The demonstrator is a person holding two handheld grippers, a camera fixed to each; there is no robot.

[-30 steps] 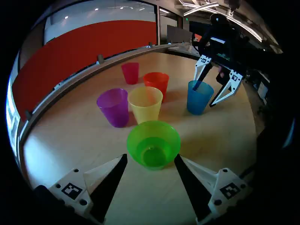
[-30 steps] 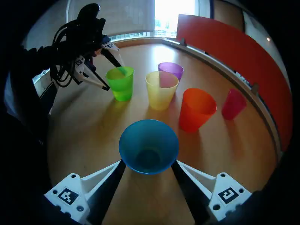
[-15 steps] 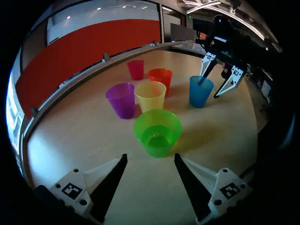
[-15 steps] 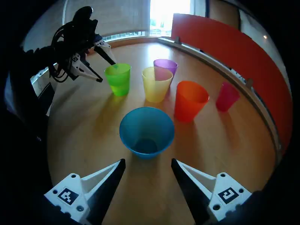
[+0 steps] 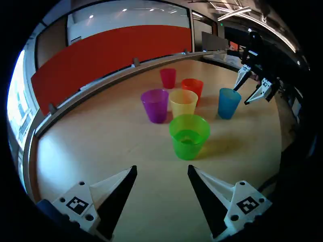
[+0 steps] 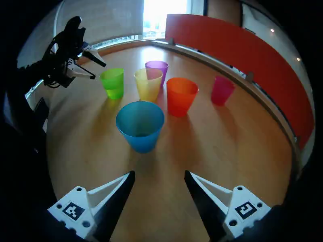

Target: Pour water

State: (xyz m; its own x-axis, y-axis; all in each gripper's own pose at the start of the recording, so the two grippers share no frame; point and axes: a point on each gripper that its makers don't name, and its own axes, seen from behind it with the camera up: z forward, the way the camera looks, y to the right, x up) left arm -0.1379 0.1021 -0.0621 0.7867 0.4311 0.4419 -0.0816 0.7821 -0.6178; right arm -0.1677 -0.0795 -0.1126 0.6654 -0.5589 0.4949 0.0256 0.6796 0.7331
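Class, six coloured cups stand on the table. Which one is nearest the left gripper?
The green cup, just ahead of the left gripper; the yellow cup and the rest stand behind it.

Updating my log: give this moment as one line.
left gripper: open, short of upright green cup | right gripper: open, short of upright blue cup

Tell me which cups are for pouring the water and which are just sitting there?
For the job, most likely:
- green cup, in front of the open left gripper
- blue cup, in front of the open right gripper

Just sitting there:
- purple cup
- yellow cup
- orange cup
- pink cup
All stand upright on the table.
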